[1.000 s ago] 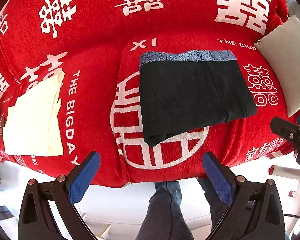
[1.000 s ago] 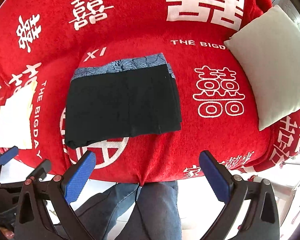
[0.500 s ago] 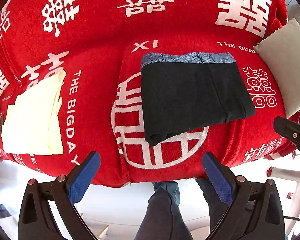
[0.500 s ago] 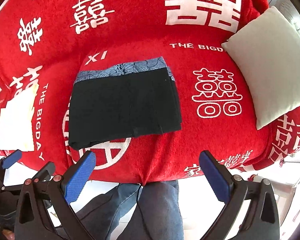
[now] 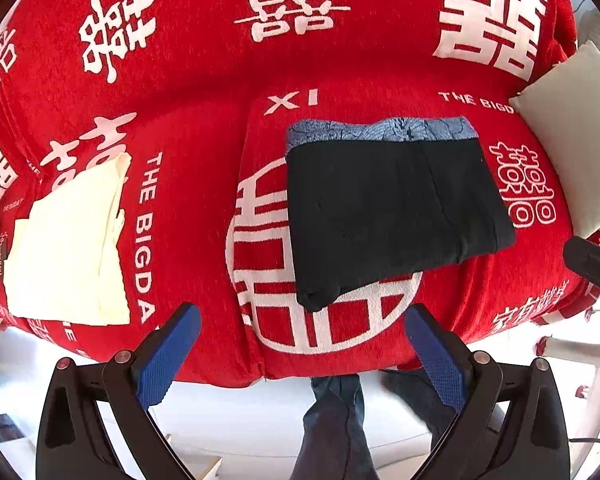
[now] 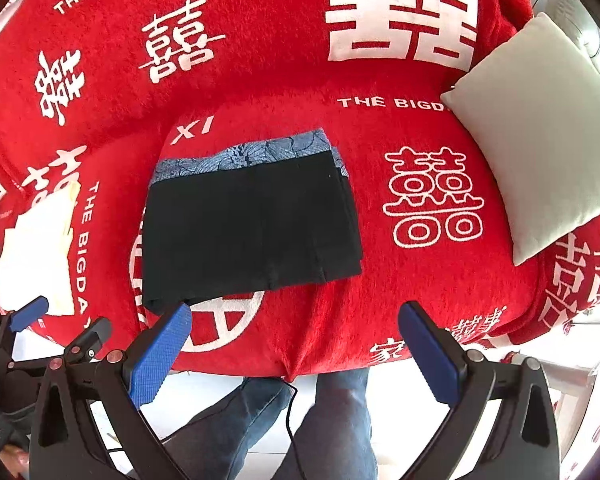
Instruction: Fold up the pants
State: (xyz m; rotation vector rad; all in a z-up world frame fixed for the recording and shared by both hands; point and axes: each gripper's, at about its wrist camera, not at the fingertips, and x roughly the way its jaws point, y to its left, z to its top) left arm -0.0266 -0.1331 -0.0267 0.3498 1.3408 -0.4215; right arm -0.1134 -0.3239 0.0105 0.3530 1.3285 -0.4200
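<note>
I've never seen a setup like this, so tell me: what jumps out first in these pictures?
A bright red sofa cover printed with big white characters fills both views. At its middle lie folded black pants, a blue patterned band along their far edge. The left gripper and right gripper, blue-padded, hang open and empty at the sofa's front edge.

Both cameras slid slightly over the second: the folded black pants (image 5: 396, 208) dropped a little lower in each view, while the right gripper (image 6: 296, 354) edged closer to their near edge.
</note>
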